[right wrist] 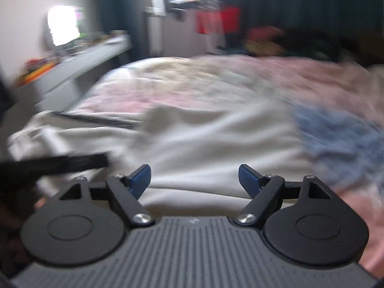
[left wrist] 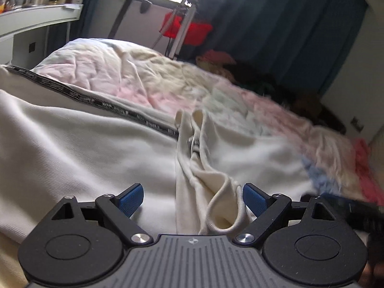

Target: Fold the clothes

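Cream garment (left wrist: 96,148) beneath left tool (left wrist: 193,198) (agape)

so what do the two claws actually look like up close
Both match. The left claw and right claw each have two blue ribbed pads on black linkage arms with silver screws. The arms pivot on round black housings beside a grey ribbed body with a small round mark in its top centre.

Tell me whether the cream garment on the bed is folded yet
Not neatly folded: the cream garment lies spread and rumpled on the bed cover, one ribbed cuff bunched up.
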`<state>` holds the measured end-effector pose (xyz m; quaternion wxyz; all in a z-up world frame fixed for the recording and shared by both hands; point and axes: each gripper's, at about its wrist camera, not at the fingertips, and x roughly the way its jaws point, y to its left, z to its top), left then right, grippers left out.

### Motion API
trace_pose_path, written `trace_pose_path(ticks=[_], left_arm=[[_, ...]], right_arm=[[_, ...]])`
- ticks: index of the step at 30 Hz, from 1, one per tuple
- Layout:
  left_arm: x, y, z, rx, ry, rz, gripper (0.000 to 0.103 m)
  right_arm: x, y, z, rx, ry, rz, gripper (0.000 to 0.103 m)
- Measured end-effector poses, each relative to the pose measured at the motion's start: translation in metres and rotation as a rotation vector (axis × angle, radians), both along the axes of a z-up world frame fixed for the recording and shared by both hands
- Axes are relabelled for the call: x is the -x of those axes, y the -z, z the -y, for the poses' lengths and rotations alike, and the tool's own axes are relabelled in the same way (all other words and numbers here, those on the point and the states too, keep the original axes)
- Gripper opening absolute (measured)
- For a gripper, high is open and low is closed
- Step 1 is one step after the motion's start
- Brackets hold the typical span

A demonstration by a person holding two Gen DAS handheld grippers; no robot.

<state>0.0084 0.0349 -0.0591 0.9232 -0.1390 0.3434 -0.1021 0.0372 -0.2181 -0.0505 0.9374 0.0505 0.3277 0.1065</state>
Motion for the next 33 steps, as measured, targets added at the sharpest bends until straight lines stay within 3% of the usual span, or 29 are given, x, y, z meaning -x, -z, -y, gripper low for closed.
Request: trace_pose_path(ticks=[3,6,11,15,21,24,26,29,33], left_arm=[[-0.002,0.009,0.005,-0.060,-0.009,-0.045,0.092],[-0.004,0.012,0.000,-0.054,-0.022,-0.056,0.093],[0.002,0.008,-0.008,-0.033,-0.046,-0.040,0.093],[0.019,-0.005,-0.030,-0.006,-0.151,-0.045,0.092],[0.052,-0.034,-0.120,0.201,-0.452,-0.145,0.092],[0.073,-0.043,-0.182,0.402,-0.606,-0.191,0.093],[0.084,-0.044,-0.216,0.489,-0.693,-0.205,0.096],[0.079,-0.033,-0.251,0.510,-0.764,-0.253,0.097],[0.060,-0.006,-0.275,0.491,-0.782,-0.261,0.084]], right_arm=[[-0.013,0.020,0.009,0.012,0.077,-0.064,0.081],[-0.018,0.039,0.011,0.033,0.103,-0.103,0.081],[-0.016,0.043,0.001,0.091,0.109,-0.093,0.083],[-0.014,0.042,0.005,0.078,0.110,-0.094,0.083],[-0.009,0.040,0.013,0.027,0.113,-0.096,0.083],[-0.010,0.040,0.014,0.012,0.117,-0.098,0.083],[-0.010,0.039,0.015,0.004,0.120,-0.100,0.083],[-0.009,0.040,0.015,0.003,0.116,-0.097,0.083],[-0.007,0.041,0.015,0.005,0.116,-0.088,0.083]])
